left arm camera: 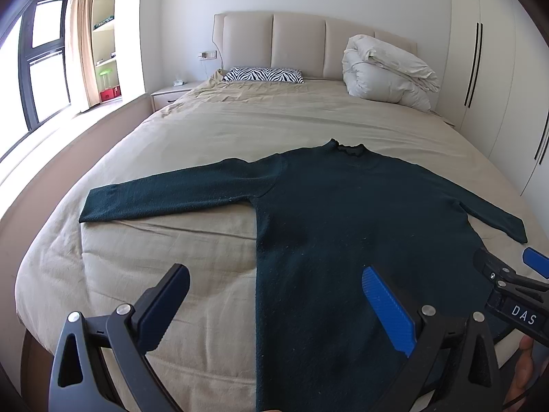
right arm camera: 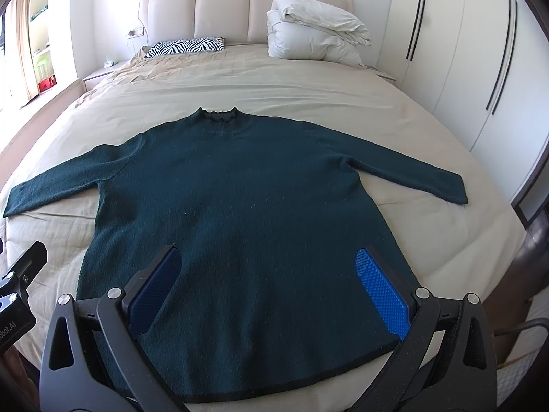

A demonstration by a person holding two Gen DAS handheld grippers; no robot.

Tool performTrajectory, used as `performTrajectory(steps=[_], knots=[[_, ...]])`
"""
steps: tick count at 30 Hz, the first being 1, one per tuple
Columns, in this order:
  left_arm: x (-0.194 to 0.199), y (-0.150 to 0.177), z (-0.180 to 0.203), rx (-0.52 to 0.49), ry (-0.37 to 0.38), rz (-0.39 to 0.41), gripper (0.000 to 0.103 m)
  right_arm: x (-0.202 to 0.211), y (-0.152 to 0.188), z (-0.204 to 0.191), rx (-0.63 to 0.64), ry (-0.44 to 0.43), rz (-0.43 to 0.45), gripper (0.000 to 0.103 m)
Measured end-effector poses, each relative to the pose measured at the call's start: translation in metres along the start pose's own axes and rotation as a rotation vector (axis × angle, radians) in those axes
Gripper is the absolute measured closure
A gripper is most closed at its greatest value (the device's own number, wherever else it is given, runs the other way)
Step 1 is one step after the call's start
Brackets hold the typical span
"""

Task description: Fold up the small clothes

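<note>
A dark green long-sleeved sweater (left arm camera: 343, 213) lies flat on the beige bed, collar toward the headboard, both sleeves spread out; it also shows in the right wrist view (right arm camera: 240, 206). My left gripper (left arm camera: 274, 274) is open and empty, held above the sweater's left side near the hem. My right gripper (right arm camera: 267, 257) is open and empty above the lower body of the sweater; part of it shows in the left wrist view (left arm camera: 507, 274). The left gripper's edge shows at the left of the right wrist view (right arm camera: 20, 274).
The bed (left arm camera: 206, 130) has a padded headboard (left arm camera: 302, 44), a zebra-print pillow (left arm camera: 264, 75) and a folded white duvet (left arm camera: 384, 72) at its far end. A wardrobe (left arm camera: 497, 68) stands on the right, a nightstand (left arm camera: 171, 94) and window on the left.
</note>
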State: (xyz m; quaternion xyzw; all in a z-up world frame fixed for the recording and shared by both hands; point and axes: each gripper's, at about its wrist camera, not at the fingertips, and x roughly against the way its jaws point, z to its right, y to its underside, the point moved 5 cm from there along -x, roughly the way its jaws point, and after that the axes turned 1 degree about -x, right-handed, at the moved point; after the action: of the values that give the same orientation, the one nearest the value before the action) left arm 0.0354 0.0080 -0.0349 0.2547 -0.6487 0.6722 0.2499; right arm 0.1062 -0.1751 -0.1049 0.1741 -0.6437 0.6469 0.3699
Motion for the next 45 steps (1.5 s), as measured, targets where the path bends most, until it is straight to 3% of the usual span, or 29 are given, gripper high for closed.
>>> performTrajectory(steps=[45], knots=[[-0.009,0.012,0.001,0.009,0.005,-0.019,0.000,-0.011,0.009,0.000,-0.002,-0.006,-0.020,0.000]])
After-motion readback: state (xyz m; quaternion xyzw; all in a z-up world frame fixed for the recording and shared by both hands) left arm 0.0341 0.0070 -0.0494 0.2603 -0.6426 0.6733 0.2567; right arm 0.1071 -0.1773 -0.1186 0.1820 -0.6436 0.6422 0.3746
